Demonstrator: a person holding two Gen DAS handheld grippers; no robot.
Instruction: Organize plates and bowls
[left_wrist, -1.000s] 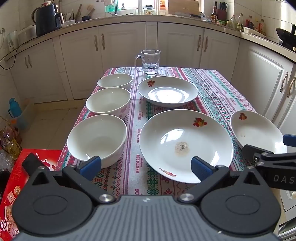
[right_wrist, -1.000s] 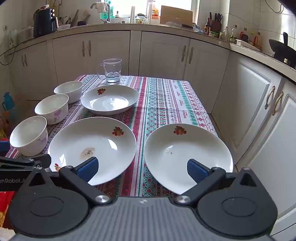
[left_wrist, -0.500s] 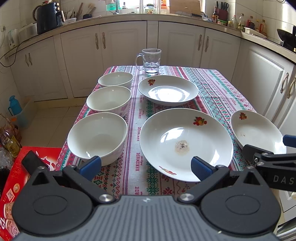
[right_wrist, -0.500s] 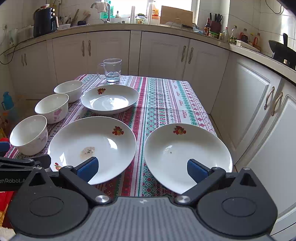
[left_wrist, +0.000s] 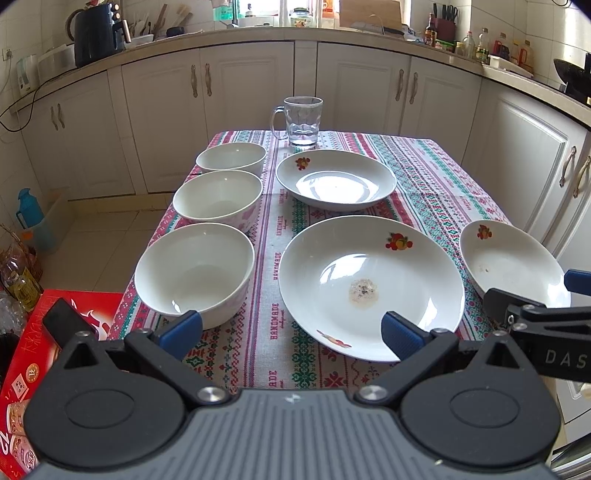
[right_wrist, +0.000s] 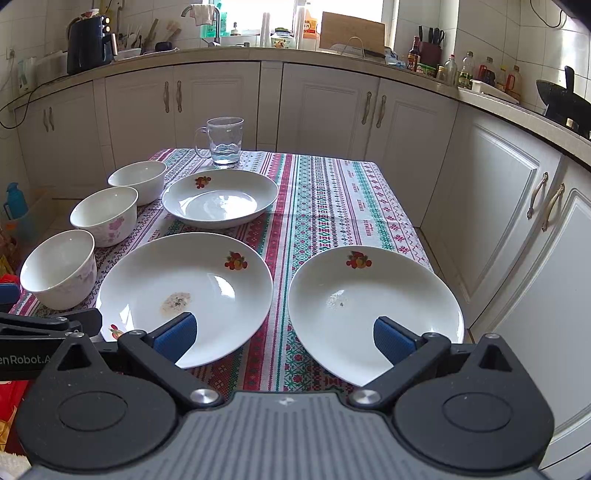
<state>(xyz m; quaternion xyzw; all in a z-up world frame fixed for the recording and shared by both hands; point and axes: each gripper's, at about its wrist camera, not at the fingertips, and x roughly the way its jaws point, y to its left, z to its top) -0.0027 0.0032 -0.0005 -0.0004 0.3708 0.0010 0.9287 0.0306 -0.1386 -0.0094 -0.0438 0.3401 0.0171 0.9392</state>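
Observation:
Three white bowls stand in a row on the table's left side: near (left_wrist: 194, 271), middle (left_wrist: 218, 199), far (left_wrist: 231, 158). Three white plates with fruit prints lie beside them: a large stained one (left_wrist: 369, 284) at the near centre, one (left_wrist: 511, 260) at the near right, one (left_wrist: 336, 179) further back. My left gripper (left_wrist: 291, 330) is open and empty, low before the table's near edge between the near bowl and the large plate. My right gripper (right_wrist: 284, 334) is open and empty, between the large plate (right_wrist: 184, 291) and the right plate (right_wrist: 373, 310).
A glass mug (left_wrist: 303, 120) holds a little water at the table's far end. The patterned tablecloth (left_wrist: 439, 177) is bare at the far right. A red box (left_wrist: 22, 369) lies on the floor at the left. White cabinets (right_wrist: 517, 206) stand close on the right.
Both grippers have drifted very slightly; the left view has tilted up a little. Nothing was grasped or moved on the table.

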